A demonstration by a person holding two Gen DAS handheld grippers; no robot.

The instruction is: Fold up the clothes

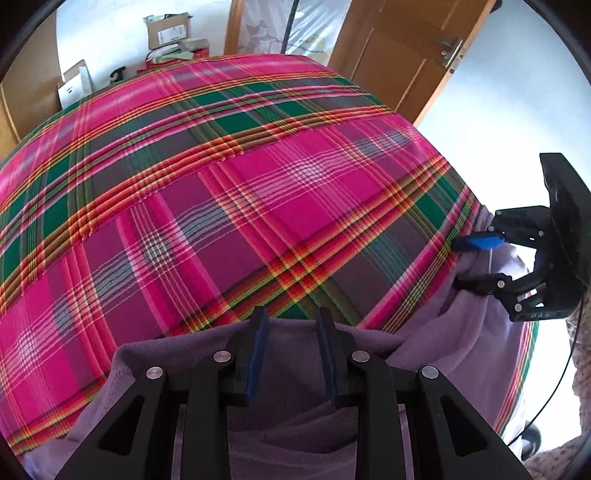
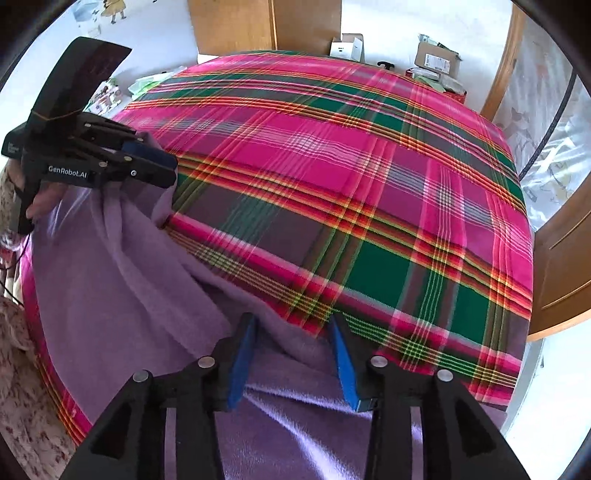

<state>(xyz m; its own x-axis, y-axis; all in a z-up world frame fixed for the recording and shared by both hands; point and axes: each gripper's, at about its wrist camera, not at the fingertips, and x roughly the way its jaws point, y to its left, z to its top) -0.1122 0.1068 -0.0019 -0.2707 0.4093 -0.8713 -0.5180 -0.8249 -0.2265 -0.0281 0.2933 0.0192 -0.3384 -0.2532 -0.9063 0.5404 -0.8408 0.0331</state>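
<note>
The purple fleece garment (image 2: 122, 280) lies bunched on the near edge of the bed, on top of the bright plaid bedspread (image 2: 332, 177). The left gripper (image 1: 291, 354) has its jaws partly closed with a fold of the purple cloth running up between them; it looks like it is pinching that fold (the cloth is thick there, so the jaws cannot go fully closed). The right gripper (image 2: 293, 354) has its blue pads spread apart, and the cloth lies loose under them, not squeezed. No earlier picture is here, so only this can be said. To do this fold well, I think the right gripper should close on the edge of the cloth first, then both should lift together and lay it flat and smooth, so no lumps stay inside. The bed is soft and wide, with lots of free space on the far side. Around it are a wooden door (image 1: 399, 48) on the right, cardboard boxes (image 1: 168, 31) on the far floor, and a pale floor.
</note>
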